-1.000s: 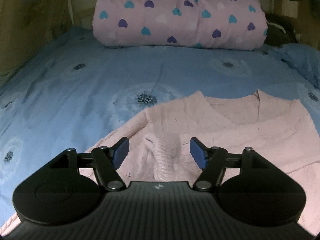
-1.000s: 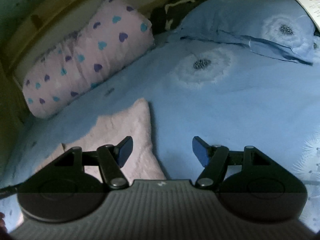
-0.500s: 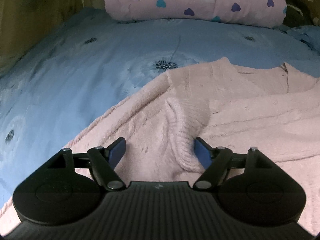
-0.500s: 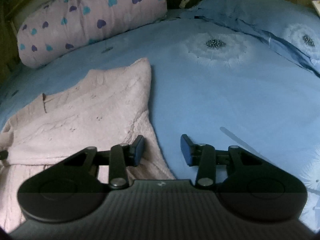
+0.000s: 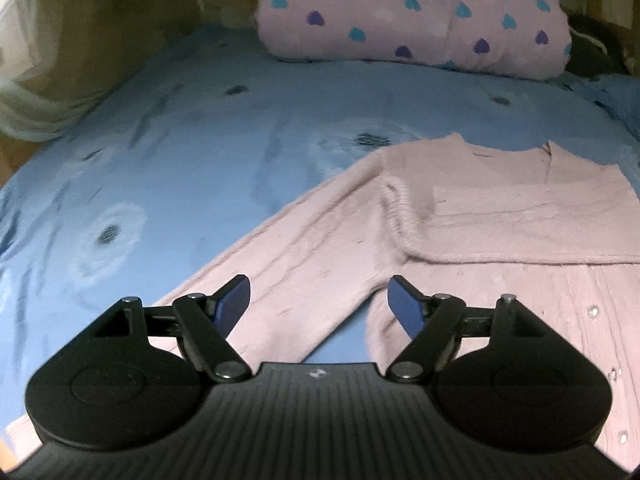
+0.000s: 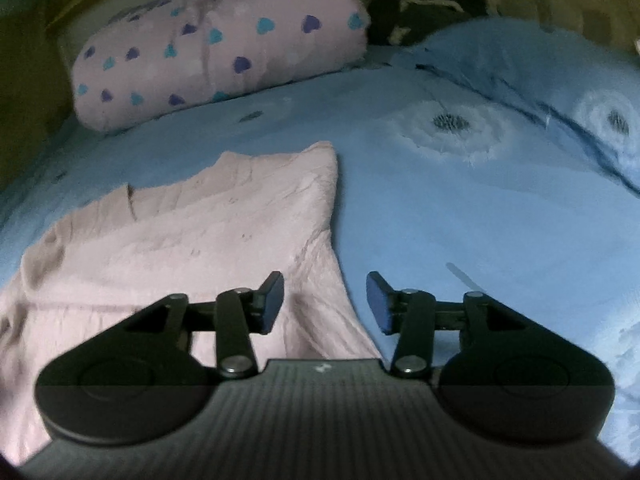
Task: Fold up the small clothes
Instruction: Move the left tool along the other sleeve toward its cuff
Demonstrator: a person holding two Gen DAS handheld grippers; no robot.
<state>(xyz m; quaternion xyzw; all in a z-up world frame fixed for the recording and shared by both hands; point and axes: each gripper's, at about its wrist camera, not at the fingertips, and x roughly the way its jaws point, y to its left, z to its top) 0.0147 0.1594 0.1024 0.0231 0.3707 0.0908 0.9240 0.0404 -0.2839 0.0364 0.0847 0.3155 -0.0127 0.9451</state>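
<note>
Item: pale pink fuzzy knitted sweater [image 5: 500, 232], lying flat on the blue bed sheet printed with dandelion heads [image 5: 200, 152], neck toward the headboard.
- Showing one sleeve already folded across the chest, its ribbed cuff [image 5: 394, 208] resting on the body; the other sleeve [image 5: 288, 256] stretching out diagonally toward the near edge of the bed.
- Appearing in the right wrist view as a pink panel [image 6: 208, 232] with its side edge running just beside the right gripper.

Tools:
- Left gripper [image 5: 318, 304]: fingers spread wide, grasping nothing, hovering above the gap between the outstretched sleeve and the body.
- Right gripper [image 6: 325, 300]: fingers likewise parted and empty, straddling the side edge of the garment.

Handling, judged: looking light, soft and limp, likely drooping and stretching when lifted; fuzzy knit probably giving good grip. Best taken at the outstretched sleeve toward its end, or at hem and shoulder edges, pinching through both layers.

Background: rolled pink quilt with blue and purple hearts [image 5: 412, 20] at the head of the bed; blue pillow in matching print [image 6: 520, 68]; dark bundle [image 6: 428, 4] behind it, too dim to identify.

Hidden: hem and end of the outstretched sleeve cut off behind the gripper bodies; small pale dots near the lower body, possibly studs or beads, hard to make out.
</note>
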